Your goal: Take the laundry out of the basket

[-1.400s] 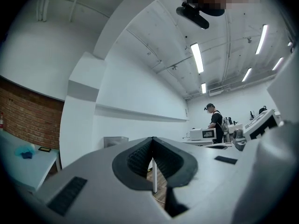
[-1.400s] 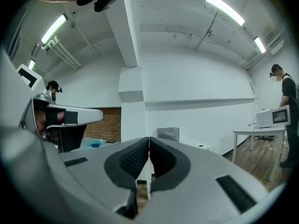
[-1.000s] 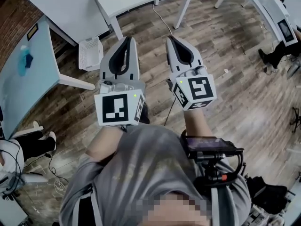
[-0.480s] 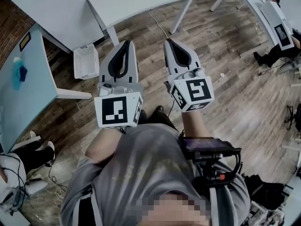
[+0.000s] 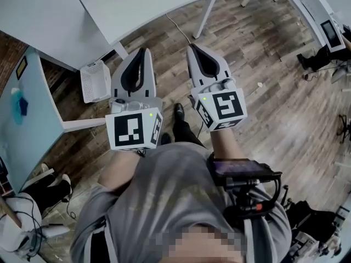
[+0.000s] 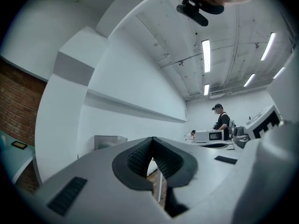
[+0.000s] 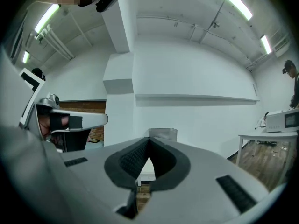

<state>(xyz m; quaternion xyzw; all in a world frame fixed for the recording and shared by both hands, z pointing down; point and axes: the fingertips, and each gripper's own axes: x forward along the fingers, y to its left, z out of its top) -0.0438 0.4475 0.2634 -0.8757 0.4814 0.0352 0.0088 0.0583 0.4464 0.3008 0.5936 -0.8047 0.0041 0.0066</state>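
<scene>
The left gripper (image 5: 146, 50) and the right gripper (image 5: 190, 46) are held side by side in front of the person's grey shirt (image 5: 164, 201), both pointed toward 12 o'clock in the head view. In the left gripper view, the left gripper's fingers (image 6: 135, 158) are seen pressed together at the tips, with nothing gripped between them. The right gripper's fingers (image 7: 130, 161) are likewise closed on each other, and nothing is carried by them. The white laundry basket (image 5: 93, 81) is set on the wooden floor (image 5: 263, 108), at about 8 o'clock from the left gripper's tips and well apart from them, just beside a leg of the white table (image 5: 148, 7) that fills the 12 o'clock edge. Whether any laundry lies in the basket cannot be told from this high angle. A pale blue table (image 5: 27, 130) is seen at 9 o'clock. A grey box (image 7: 162, 133) is seen on the white table straight beyond the right gripper's tips. A dark shoe (image 5: 179, 112) is seen on the floor between the two marker cubes (image 5: 133, 130)
</scene>
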